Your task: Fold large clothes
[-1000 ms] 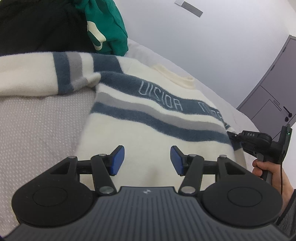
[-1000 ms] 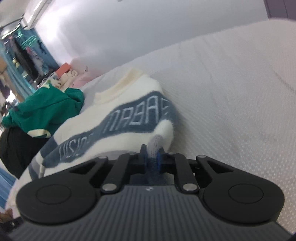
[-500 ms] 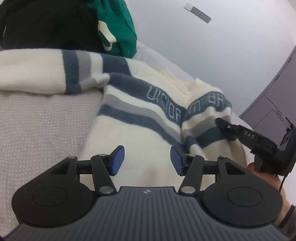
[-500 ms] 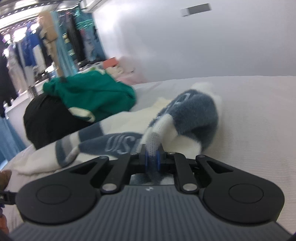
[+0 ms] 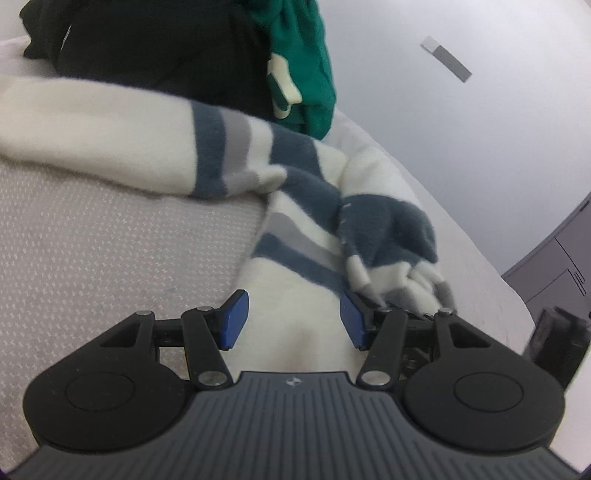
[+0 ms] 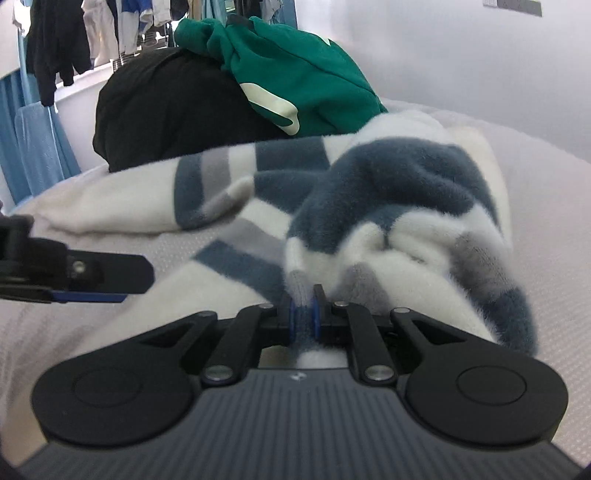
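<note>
Pinching a sleeve of the striped sweater (image 6: 388, 206) tight, the right gripper (image 6: 304, 317) carries it across the body on the bed (image 5: 110, 236); best lay it flat and straight. Beside it, the left gripper (image 5: 293, 319) hangs half open, empty.

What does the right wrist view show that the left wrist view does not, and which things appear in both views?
Only the right wrist view shows the right gripper shut on a fold of the fluffy cream sweater with blue and grey stripes, plus clothes hanging on a rail and blue fabric at the left. Only the left wrist view shows the grey cabinet door and the open left gripper from behind, hovering over the sweater. Both show the sweater, the green garment, the black garment, the textured white bed cover and the wall plate.
</note>
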